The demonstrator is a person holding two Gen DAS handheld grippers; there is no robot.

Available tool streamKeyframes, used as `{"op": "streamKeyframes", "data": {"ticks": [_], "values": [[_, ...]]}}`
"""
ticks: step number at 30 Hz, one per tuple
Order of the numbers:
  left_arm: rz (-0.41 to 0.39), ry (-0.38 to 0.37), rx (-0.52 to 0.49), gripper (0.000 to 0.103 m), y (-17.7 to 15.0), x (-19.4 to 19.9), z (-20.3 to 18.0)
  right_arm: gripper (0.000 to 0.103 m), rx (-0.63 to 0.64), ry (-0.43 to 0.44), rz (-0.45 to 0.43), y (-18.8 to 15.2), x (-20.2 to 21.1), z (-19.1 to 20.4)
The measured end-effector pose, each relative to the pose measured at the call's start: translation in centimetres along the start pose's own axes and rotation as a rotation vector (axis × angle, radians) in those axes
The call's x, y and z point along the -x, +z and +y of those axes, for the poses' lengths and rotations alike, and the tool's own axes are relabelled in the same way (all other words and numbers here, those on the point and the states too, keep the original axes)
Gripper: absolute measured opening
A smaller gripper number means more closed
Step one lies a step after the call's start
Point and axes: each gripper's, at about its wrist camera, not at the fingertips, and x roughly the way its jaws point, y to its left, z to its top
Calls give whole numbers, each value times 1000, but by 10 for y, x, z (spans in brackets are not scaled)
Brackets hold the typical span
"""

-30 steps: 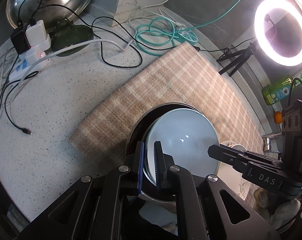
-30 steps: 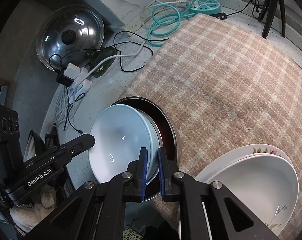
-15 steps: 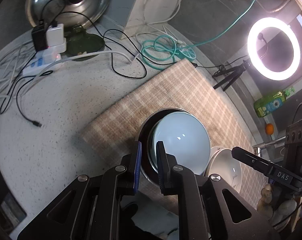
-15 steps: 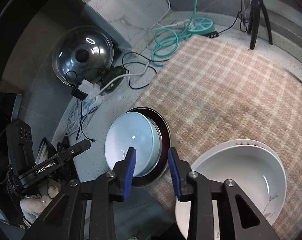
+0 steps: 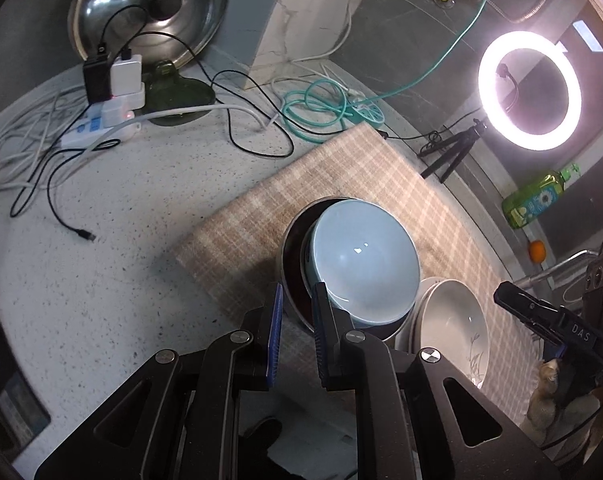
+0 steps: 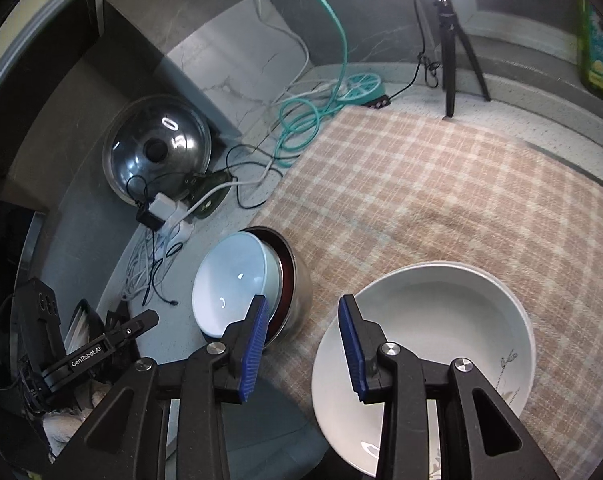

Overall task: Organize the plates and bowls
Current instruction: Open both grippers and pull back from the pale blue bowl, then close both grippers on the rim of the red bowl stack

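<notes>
Left wrist view
- Left tool (image 5: 296, 330): its blue pads are standing a narrow gap apart and gripping nothing; a second ago they were pinching the near rim of the pale blue bowl, and now that rim is lying just beyond them.
- Pale blue bowl (image 5: 363, 264): sitting tilted inside the steel bowl (image 5: 297, 276) on the checked cloth (image 5: 341, 184), which is covering part of the bench (image 5: 113, 216).
- White bowls (image 5: 453, 328): resting stacked just beside the steel bowl.

Right wrist view
- Right tool (image 6: 303, 346): its jaws have just been opening, and they are now standing well apart with nothing between them.
- Change: a second ago this tool was also clamped on the blue bowl's rim; it is now hovering clear, between the pale blue bowl (image 6: 231, 286) and the white bowls (image 6: 433, 340).
- Meaning: the blue bowl is looking nested and released, so this placement is probably finishing; the white stack is likely coming up next.
</notes>
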Motion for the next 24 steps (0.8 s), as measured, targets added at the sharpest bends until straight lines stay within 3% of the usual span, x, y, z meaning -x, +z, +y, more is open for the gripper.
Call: {"op": "streamKeyframes", "data": {"ticks": [6,11,16,24], "values": [[74,-68,-38,13,10,-13,14,40,-43,-58,-99,-6,3,6],[135,-120,-41,13,21,-28,27,40,-137,-74,-85,-16,-16,10],[176,-146,-107,13,32,-41,22,40,-193,-116,-29,-19,-41,9],[190,-143,-144,13,42,-57,21,39,-218,-124,-1,-18,-62,9]]}}
